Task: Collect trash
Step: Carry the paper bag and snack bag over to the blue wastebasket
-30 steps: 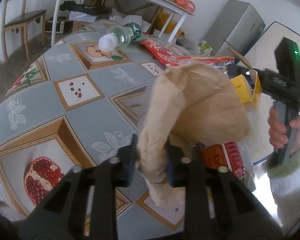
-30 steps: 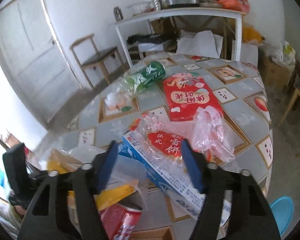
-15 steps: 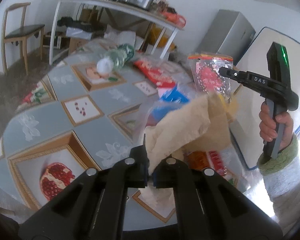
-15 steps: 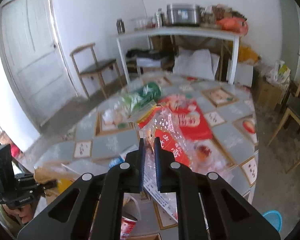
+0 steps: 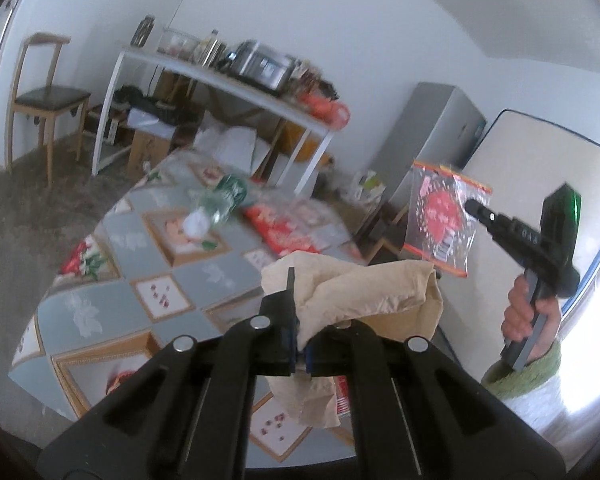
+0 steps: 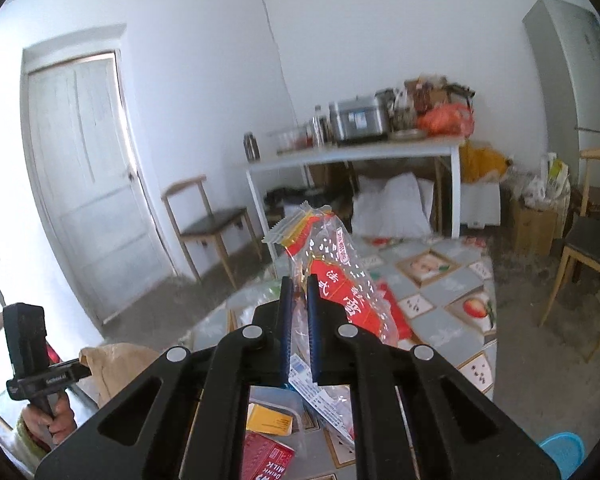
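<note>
My left gripper (image 5: 298, 354) is shut on the rim of a brown paper bag (image 5: 364, 292) and holds it up above the table; the bag also shows in the right wrist view (image 6: 112, 368). My right gripper (image 6: 299, 312) is shut on a clear plastic wrapper with red print (image 6: 332, 276), lifted well above the table. In the left wrist view the same wrapper (image 5: 444, 220) hangs from the right gripper's tip, above and to the right of the bag.
The patterned table (image 5: 204, 276) holds a green-labelled plastic bottle (image 5: 216, 204) and a red packet (image 5: 288, 228). Below my right gripper lie a red milk carton (image 6: 266, 460), a yellow box (image 6: 270, 420) and a blue-white carton (image 6: 320, 396). Chairs, a white shelf table and a fridge stand around.
Both grippers have risen. The right one closed on the plastic wrapper and lifted it off the pile. The left one tightened on the paper bag and raised it.
</note>
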Tool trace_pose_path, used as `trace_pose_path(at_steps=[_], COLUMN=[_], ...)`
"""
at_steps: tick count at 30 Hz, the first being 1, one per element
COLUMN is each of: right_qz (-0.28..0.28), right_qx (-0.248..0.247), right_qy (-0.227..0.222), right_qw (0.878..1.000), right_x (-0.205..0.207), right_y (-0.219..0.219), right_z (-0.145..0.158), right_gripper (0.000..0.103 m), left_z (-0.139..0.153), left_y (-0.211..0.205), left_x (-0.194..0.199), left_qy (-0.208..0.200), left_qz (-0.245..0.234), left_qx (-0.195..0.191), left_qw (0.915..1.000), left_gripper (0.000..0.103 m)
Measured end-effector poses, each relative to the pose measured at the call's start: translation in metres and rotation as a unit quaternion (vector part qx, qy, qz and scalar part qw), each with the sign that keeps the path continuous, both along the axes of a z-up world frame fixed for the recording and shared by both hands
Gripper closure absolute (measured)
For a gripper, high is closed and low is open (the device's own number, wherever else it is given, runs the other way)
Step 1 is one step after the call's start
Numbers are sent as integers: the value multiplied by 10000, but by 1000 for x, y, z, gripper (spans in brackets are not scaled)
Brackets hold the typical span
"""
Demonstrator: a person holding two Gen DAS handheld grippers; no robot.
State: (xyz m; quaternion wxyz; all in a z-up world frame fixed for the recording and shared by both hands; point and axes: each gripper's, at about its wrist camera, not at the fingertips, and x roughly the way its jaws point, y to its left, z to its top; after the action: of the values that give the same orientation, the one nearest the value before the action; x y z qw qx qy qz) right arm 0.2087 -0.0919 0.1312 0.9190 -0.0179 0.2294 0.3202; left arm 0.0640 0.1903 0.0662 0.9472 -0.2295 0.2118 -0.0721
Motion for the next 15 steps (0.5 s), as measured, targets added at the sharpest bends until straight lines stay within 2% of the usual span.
trace_pose_path(at_steps=[4, 9, 12, 15], right_qz=[-160, -705, -1203, -1749], right_qx=[277, 397, 465, 574], right_qy=[-199, -308, -236, -103], right_qw=[9993, 9962, 9914, 9829], right_x=[-24, -52, -66, -80], right_y=[-34, -97, -144, -195], right_z=[19, 26, 24, 18], right_gripper=[96, 96, 96, 96], left_z=[27, 55, 71, 78], left_y=[-19, -70, -118, -176], left_x=[-2, 22, 54, 94], left_qy=[-251, -321, -184, 157], left_qz=[-269, -928, -1428, -2076], left_qx=[-31, 39, 192, 230], left_qw=[9993, 9952, 9894, 9778], left_gripper=[102, 102, 102, 102])
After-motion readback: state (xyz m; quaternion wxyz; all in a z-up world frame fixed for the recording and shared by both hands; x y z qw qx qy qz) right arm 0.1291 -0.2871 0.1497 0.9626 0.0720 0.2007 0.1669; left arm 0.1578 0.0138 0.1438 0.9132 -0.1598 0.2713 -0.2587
